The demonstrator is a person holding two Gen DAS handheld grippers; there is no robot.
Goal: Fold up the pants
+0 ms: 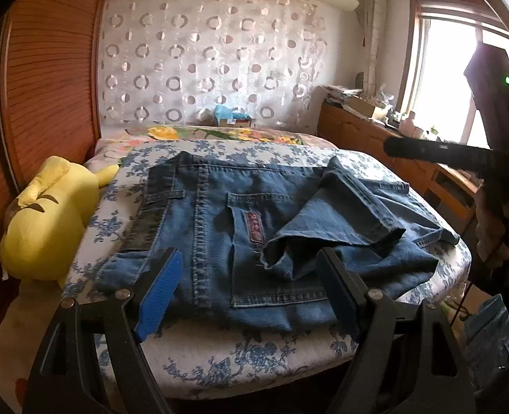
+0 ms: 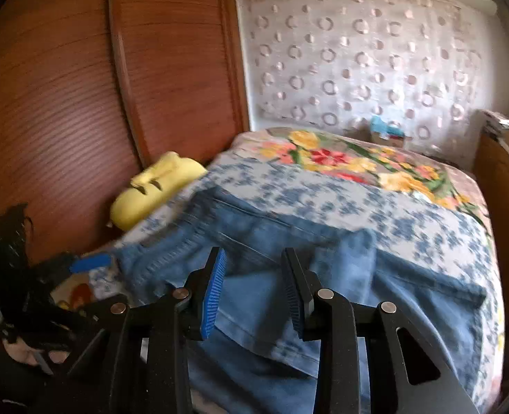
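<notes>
Blue jeans lie on the bed, waistband to the left and back pocket up. One leg is folded back over the seat, its hem crumpled near the middle. My left gripper hovers open over the near edge of the jeans, nothing between its blue pads. In the right wrist view the jeans appear blurred. My right gripper stands open above the folded leg with a clear gap between its pads. Its black finger shows at the right of the left wrist view.
A yellow plush toy lies at the bed's left edge against the wooden wardrobe. A flowered blanket covers the far end of the bed. A cluttered wooden cabinet runs along the right under a window.
</notes>
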